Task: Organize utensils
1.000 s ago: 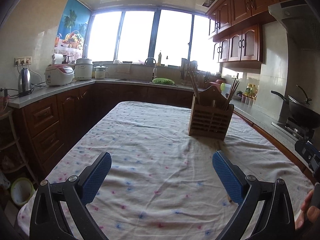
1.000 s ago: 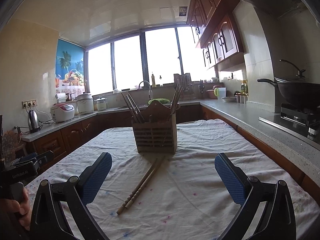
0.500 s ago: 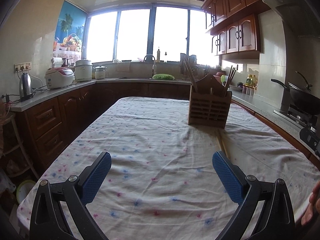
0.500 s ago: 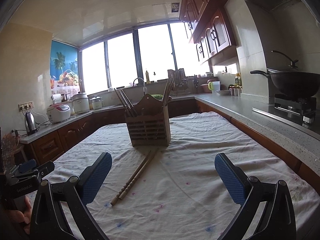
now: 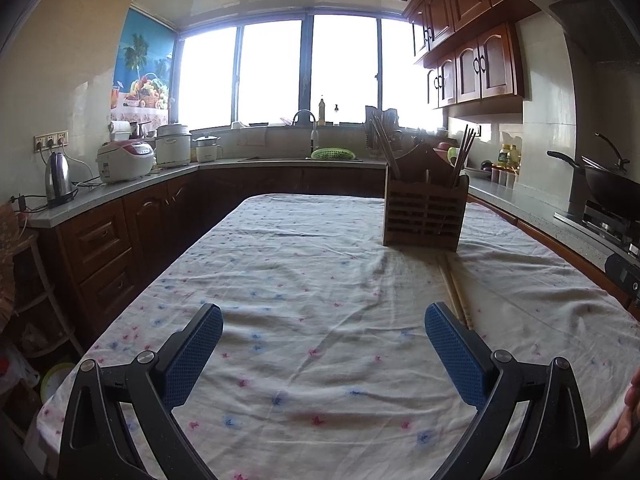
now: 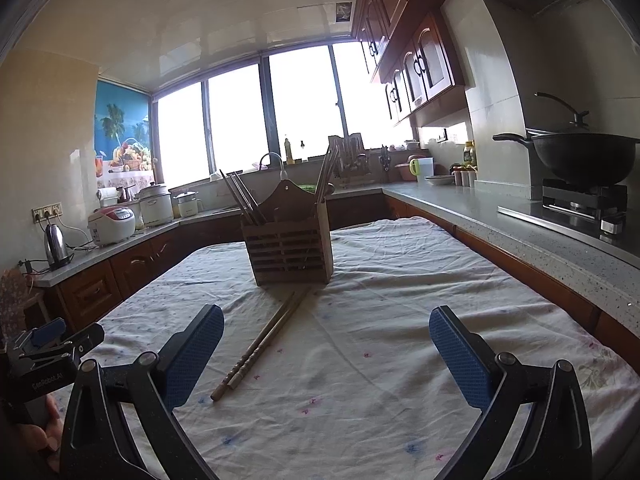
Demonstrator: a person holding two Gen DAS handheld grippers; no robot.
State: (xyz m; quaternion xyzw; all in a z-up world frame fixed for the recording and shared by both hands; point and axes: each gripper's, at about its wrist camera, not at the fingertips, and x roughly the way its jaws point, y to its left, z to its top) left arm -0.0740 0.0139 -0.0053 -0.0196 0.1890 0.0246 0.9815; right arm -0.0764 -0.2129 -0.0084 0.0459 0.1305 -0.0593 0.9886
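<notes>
A slatted wooden utensil holder (image 6: 289, 246) stands upright on the cloth-covered table, with several chopsticks standing in it; it also shows in the left wrist view (image 5: 424, 216). A pair of wooden chopsticks (image 6: 262, 340) lies flat on the cloth in front of the holder, pointing toward me; in the left wrist view the chopsticks (image 5: 454, 290) run behind the right finger. My right gripper (image 6: 326, 354) is open and empty, above the cloth, the chopsticks' near ends between its fingers. My left gripper (image 5: 324, 354) is open and empty, left of the chopsticks.
The table (image 5: 300, 280) has a white cloth with small flowers. Wooden cabinets and counters surround it. A wok (image 6: 580, 156) sits on a stove at right. A kettle (image 5: 56, 180) and rice cookers (image 5: 126, 160) stand on the left counter. The left gripper body (image 6: 44, 356) shows at the right view's left edge.
Both grippers have tilted and shifted slightly; the holder and chopsticks sit more centrally and lower in the views. The chopsticks have come into the left wrist view. Both grippers stay open.
</notes>
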